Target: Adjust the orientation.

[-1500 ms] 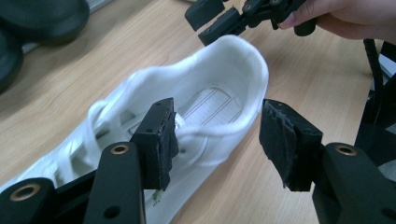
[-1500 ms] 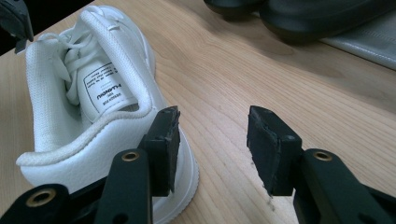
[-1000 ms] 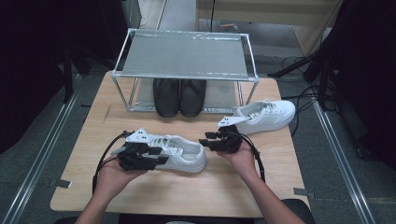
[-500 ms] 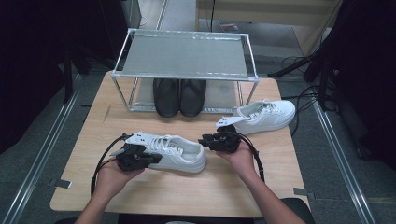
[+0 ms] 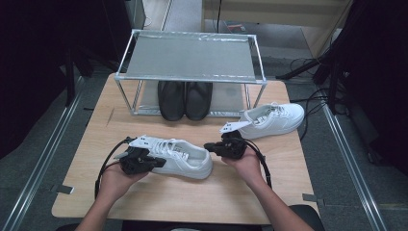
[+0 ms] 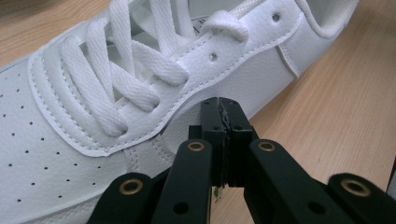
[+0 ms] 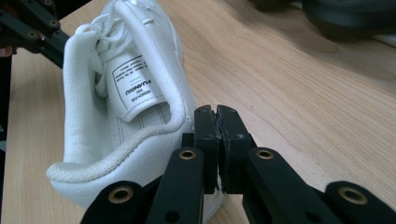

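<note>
My left claw (image 5: 156, 162) sits low and left of centre in the high view, jaws pressed together with nothing between, tips against the side of the white shoe (image 5: 180, 156). My right claw (image 5: 210, 147) has just been closing; its jaws meet empty at the shoe's heel. The shoe lies on the table (image 5: 288, 192), mid-frame.
</note>
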Available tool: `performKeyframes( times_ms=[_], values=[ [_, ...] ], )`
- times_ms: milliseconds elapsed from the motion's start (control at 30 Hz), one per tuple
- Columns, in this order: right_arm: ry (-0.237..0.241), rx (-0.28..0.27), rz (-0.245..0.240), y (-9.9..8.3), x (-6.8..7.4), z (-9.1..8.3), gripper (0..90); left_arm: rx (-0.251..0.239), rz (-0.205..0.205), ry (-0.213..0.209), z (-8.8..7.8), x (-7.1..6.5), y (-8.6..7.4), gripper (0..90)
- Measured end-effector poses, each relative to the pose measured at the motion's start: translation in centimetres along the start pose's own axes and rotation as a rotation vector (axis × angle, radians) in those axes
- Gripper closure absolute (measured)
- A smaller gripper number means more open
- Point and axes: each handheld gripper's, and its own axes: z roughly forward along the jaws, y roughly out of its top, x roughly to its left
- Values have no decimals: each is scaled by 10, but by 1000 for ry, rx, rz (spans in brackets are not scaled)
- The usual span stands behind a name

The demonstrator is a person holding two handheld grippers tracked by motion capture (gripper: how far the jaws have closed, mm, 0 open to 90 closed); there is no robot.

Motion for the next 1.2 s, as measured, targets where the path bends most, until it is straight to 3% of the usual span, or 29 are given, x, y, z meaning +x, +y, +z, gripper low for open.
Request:
performKeyframes(
  times_ms=[567,867,1067,1200],
  values=[
    [15,20,-24,-9,15,-5,900,3,-20,-55,3,17,5,900],
    [28,32,-20,-13,24,-8,900,21,11,-71,4,22,9,899],
    [42,47,-48,-15,30,-8,900,16,4,-60,6,23,11,899],
    [60,65,-65,-17,38,-3,900,17,-6,-75,6,25,11,898]
  ],
)
